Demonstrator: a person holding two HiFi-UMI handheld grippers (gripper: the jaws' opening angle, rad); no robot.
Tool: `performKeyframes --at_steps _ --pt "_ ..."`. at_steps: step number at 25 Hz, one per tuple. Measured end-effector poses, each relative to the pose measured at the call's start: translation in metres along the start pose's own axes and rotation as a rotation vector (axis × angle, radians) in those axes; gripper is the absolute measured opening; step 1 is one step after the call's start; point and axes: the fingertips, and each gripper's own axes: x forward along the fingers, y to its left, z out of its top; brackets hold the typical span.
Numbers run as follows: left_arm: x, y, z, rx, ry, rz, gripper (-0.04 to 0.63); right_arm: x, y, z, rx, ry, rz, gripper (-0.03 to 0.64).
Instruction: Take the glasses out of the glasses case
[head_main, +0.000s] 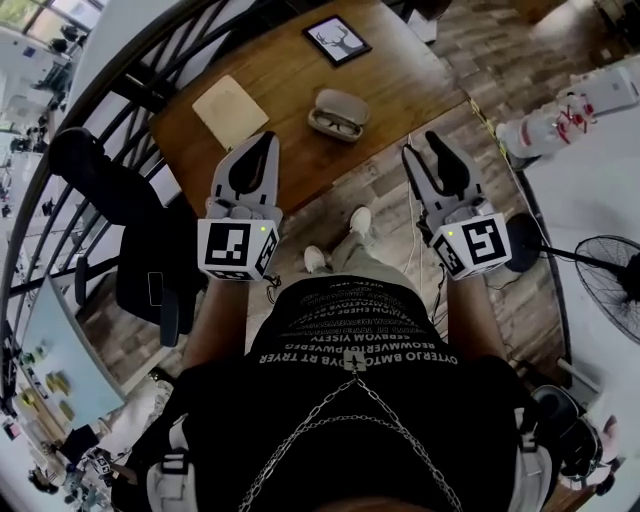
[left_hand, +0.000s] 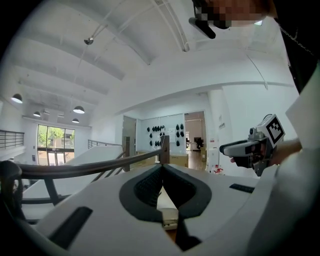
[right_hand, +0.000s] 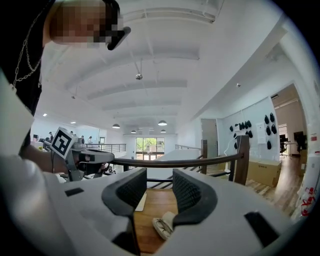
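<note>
My head camera looks steeply down on the wooden table (head_main: 400, 90); both gripper cameras look level across it, sharing the railing (right_hand: 180, 162) behind.

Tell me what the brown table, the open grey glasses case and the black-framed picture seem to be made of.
Brown table: wood with a low-sheen finish, judging by the warm tone and faint grain streaks.
Open grey glasses case: matte shell, likely fabric or leatherette over a hard form; it shows no glare and has soft rounded edges.
Black-framed picture: smooth dark frame, plastic or painted wood; too small to tell.

Wooden table (head_main: 290, 150), open grey glasses case (head_main: 338, 113) mid-table, beige pad (head_main: 230, 110) beside it, framed deer picture (head_main: 337, 40) beyond
</note>
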Motion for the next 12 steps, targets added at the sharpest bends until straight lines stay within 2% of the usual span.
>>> performKeyframes --at_steps 12 --pt "0.047 0.005 0.009 0.013 -0.002 0.009 0.025 0.035 -0.036 0.002 -0.006 -0.012 0.043 0.153"
